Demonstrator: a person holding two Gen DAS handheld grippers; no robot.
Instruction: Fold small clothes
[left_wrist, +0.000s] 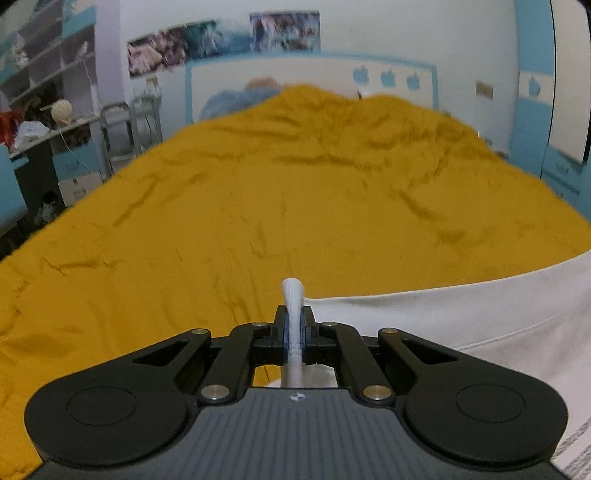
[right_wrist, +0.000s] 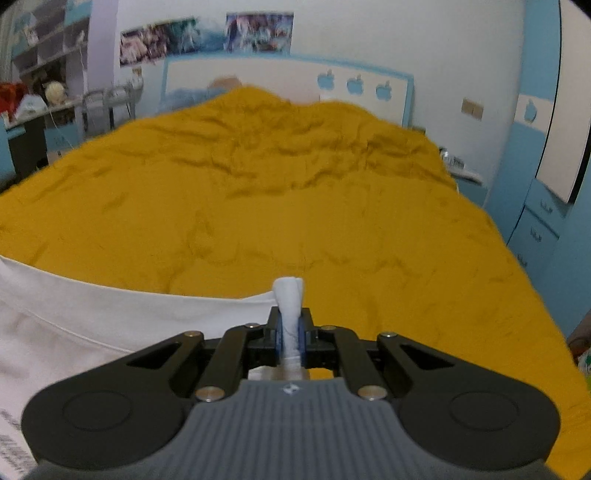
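A white cotton garment on the mustard-yellow bedspread is pinched by the left hand-held gripper and the right hand-held gripper, both clamped; its lower part is cut off.

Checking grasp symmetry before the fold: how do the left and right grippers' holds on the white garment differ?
The left gripper pinches a slim single tuft; the right gripper pinches a thicker, doubled-looking bunch. From the left gripper the white garment spreads to its right; from the right gripper it spreads to its left. Shared: both are shut on the garment's edge, cloth poking up past the fingers, above the mustard bedspread.
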